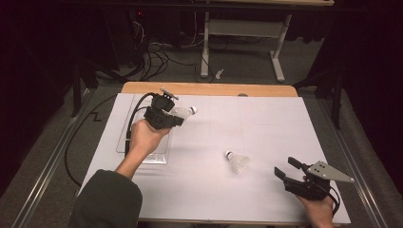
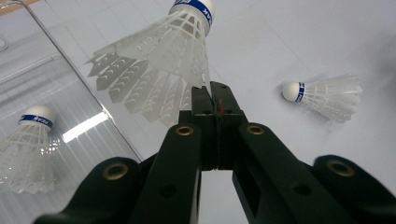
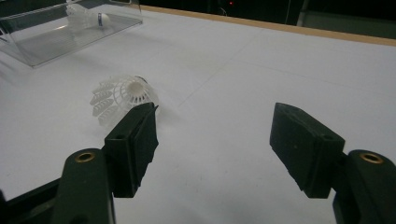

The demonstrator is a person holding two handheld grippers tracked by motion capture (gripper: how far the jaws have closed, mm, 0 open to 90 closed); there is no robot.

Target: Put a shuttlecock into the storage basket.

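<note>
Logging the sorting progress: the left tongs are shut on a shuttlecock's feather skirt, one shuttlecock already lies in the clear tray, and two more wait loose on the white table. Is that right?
Not quite. One loose shuttlecock, not two, waits on the white table, as the high view shows. The rest holds: the left tongs are shut on the held shuttlecock by its feather skirt, and another shuttlecock lies in the clear tray.

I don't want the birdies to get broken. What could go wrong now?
The left gripper pinches only the thin edge of the white plastic shuttlecock's skirt, so it might slip out or bend. Dropped carelessly into the clear plastic tray, it could knock the white shuttlecock already inside.
</note>
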